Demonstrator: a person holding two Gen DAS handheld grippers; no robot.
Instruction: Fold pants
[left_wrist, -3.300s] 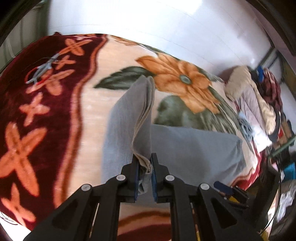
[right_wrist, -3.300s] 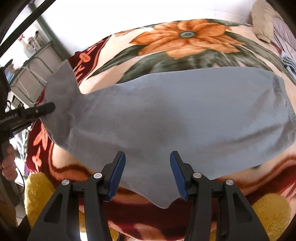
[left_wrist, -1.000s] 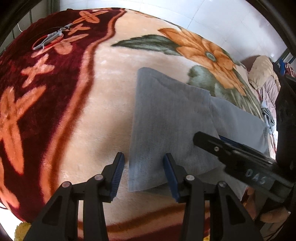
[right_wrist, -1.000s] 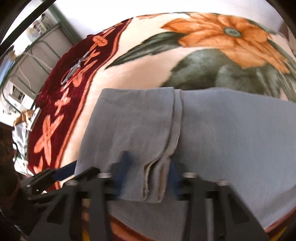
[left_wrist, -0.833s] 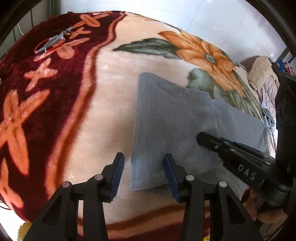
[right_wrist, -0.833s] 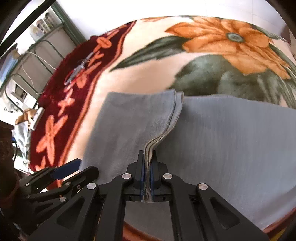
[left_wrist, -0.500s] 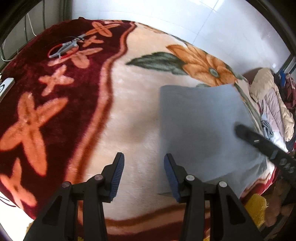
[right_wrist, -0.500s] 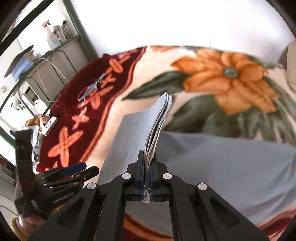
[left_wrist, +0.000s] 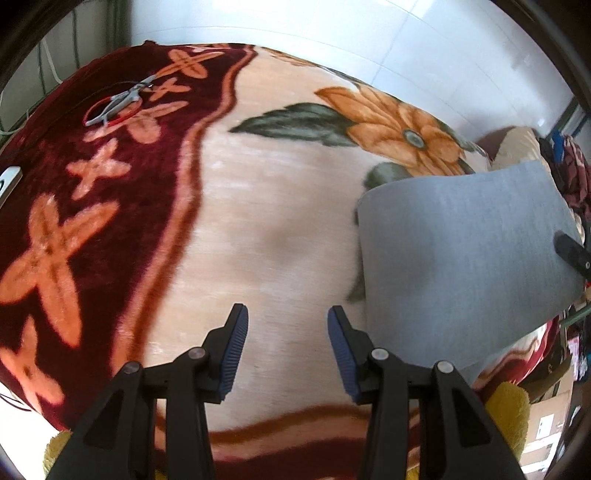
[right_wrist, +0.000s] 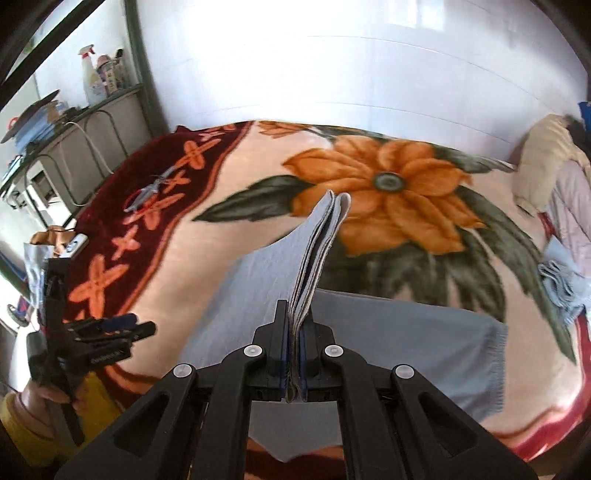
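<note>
The grey pants lie on a floral blanket on a bed. My right gripper is shut on the folded leg end of the pants and holds it lifted above the rest of the pants. In the left wrist view the lifted part arches up at the right, and the right gripper's tip shows at the edge. My left gripper is open and empty over bare blanket, left of the pants. It also shows in the right wrist view at the left.
Scissors with red handles lie on the dark red border of the blanket. A pile of clothes sits at the far right of the bed. A shelf with bottles stands at the left. White tiled wall lies behind.
My left gripper let go of the pants and drew back to the left. My right gripper closed on the folded leg end and lifted it up and to the right.
</note>
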